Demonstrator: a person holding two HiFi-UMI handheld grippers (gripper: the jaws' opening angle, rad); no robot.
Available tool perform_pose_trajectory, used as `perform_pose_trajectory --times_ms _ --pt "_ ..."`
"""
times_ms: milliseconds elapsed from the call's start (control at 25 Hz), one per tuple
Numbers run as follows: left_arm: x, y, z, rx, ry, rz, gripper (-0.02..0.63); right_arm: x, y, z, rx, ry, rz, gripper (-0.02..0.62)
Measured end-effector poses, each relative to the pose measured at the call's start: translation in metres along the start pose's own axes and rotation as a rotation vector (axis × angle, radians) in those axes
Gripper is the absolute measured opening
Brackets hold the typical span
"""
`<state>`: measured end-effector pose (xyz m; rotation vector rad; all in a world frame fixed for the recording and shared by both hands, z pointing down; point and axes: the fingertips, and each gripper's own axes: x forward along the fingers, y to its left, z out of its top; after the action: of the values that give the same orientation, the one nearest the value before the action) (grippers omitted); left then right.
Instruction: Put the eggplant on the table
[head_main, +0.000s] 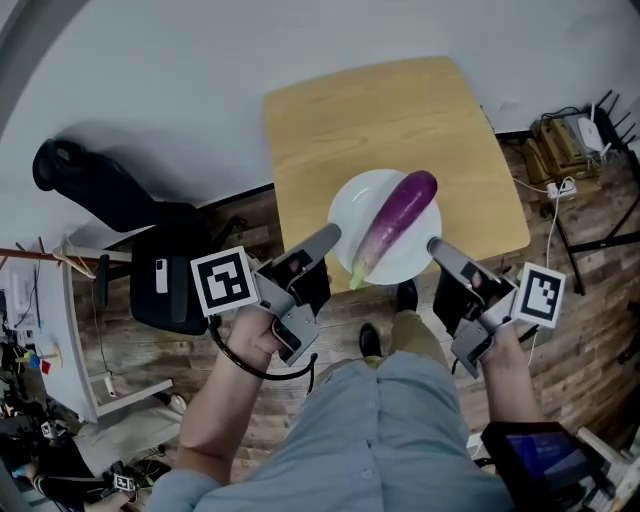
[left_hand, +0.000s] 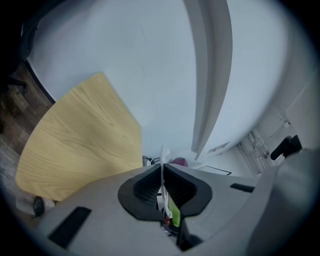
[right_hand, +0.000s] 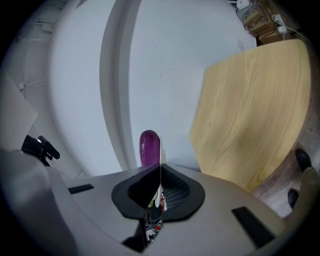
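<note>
Risk: the eggplant (head_main: 398, 218) lies loose on the white plate (head_main: 352, 205), its stem end over the near rim. An uneven tilt could roll it off, or the thin rim could slip.
Left tongs (head_main: 331, 237): almost closed, pinching the plate's left rim.
Right tongs (head_main: 434, 244): almost closed, pinching the right rim.
Surface (head_main: 380, 110): wooden, beneath and beyond the plate; contact unclear.

Your eggplant (head_main: 398, 218) is glossy purple, paling to whitish lilac and then to a green stem end, and the plate (head_main: 350, 215) under it is plain white. The table (head_main: 380, 120) is light yellow wood with a fine grain. Your left gripper (head_main: 333, 236) and right gripper (head_main: 436, 245) are grey with black ribbed pads (left_hand: 144, 189), and each carries a cube (head_main: 223, 280) patterned in black-and-white squares. The floor (head_main: 590, 320) is brown planks, the wall (head_main: 150, 80) pale grey and the chair (head_main: 150, 250) black.
</note>
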<state>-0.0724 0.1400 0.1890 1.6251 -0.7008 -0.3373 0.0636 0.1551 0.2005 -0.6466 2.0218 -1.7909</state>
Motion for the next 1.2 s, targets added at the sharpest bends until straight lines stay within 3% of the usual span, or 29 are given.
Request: perform_pose_trajectory --times_ms 120,360,640,840,1200 --pt "0.006 -0.003 0.003 0.006 -0.021 -0.004 0.023 0.003 0.002 0.009 -0.012 0.014 0.005 0.008" --pt "0.068 -0.002 0.037 -0.016 -0.055 0.027 0.023 0.018 -0.009 0.084 -0.009 0.055 -0.001 0.008" --pt "0.069 -0.003 0.041 -0.009 -0.1 0.033 0.023 0.025 -0.007 0.093 -0.02 0.1 0.017 0.008" --pt "0.106 -0.001 0.055 -0.02 -0.127 0.035 0.023 0.031 -0.02 0.134 -0.018 0.128 0.01 0.008" --pt "0.111 0.006 0.068 0.0 -0.109 0.04 0.023 0.044 -0.028 0.142 -0.036 0.121 -0.001 0.008"
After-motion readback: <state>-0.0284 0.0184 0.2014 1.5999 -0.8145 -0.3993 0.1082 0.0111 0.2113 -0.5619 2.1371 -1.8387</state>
